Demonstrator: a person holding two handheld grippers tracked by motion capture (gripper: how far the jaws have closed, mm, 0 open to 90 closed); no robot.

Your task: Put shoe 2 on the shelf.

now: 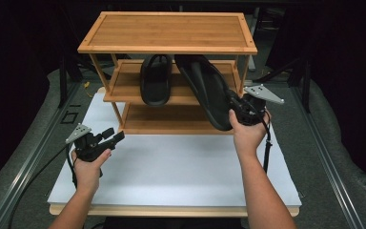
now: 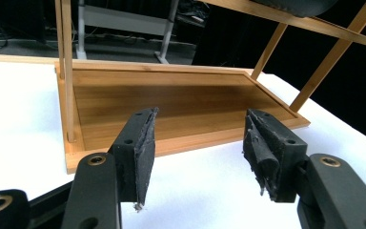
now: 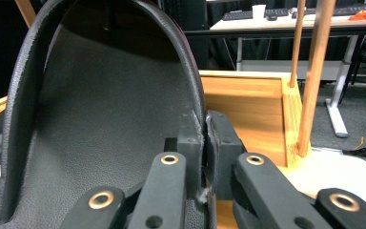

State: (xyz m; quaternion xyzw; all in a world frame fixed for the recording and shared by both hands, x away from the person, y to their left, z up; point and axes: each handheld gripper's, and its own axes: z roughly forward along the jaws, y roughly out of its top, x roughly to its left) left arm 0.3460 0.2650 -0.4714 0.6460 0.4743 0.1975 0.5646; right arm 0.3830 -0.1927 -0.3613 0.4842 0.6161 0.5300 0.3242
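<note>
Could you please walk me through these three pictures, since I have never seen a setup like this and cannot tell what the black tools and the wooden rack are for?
A person sits at a white table and holds a hand-operated gripper in each hand, each with two black jaws and its own small camera. The high view looks down from above the person. The other two pictures look along each gripper's jaws.

On the table stands a wooden rack with three shelves. One black slipper lies on the middle shelf. The right gripper is shut on the rim of a second black slipper, which hangs tilted at the front of the rack, partly over the middle shelf. The left gripper is open with nothing between its jaws, and faces the bare bottom shelf.
</note>
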